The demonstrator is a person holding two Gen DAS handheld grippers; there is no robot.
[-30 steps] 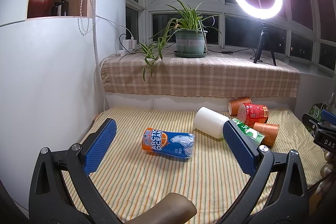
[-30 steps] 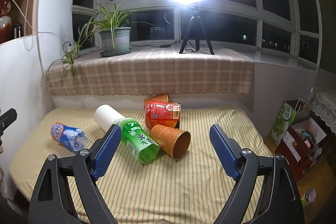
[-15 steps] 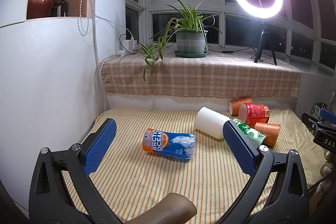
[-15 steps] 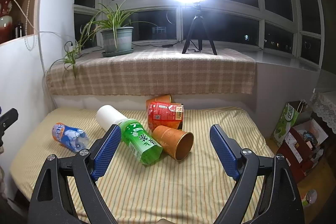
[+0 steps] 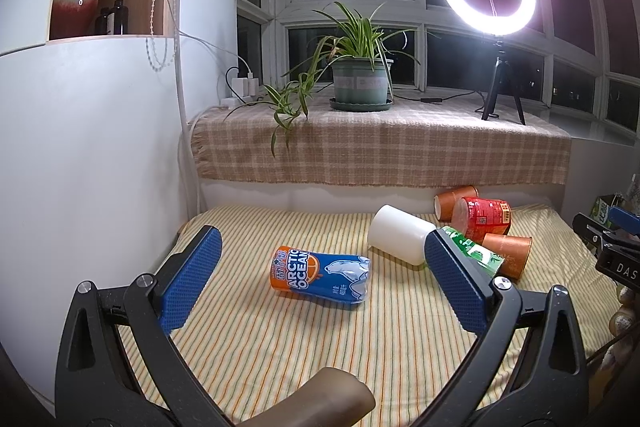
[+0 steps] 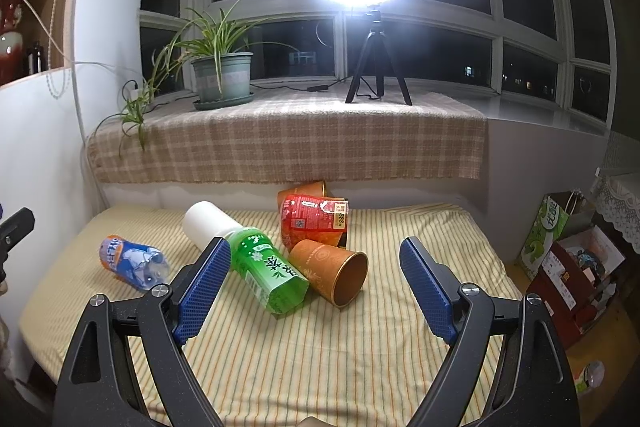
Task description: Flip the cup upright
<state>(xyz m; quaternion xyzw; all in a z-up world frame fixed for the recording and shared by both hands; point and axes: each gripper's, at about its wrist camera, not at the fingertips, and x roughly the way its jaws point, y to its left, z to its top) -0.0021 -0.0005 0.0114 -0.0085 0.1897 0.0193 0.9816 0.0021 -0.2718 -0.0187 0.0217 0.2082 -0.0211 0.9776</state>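
Right wrist view shows the right gripper (image 6: 316, 283) with its blue-padded jaws spread wide and nothing between them, held above the striped mattress (image 6: 340, 359). The orange paper cup (image 6: 330, 271) lies on its side on that mattress, open mouth toward the camera, in line with the gap between the jaws but beyond the fingertips. Touching the cup's left side lies a green tea bottle (image 6: 268, 275); just behind it rests a red cup (image 6: 310, 223), with a second orange cup (image 6: 304, 191) behind that and a white cup (image 6: 208, 223) behind the bottle. A blue Arctic Ocean cup (image 5: 320, 273) lies well to the left of the orange paper cup, between the wide-open, empty jaws of the left gripper (image 5: 320, 275) in the left wrist view
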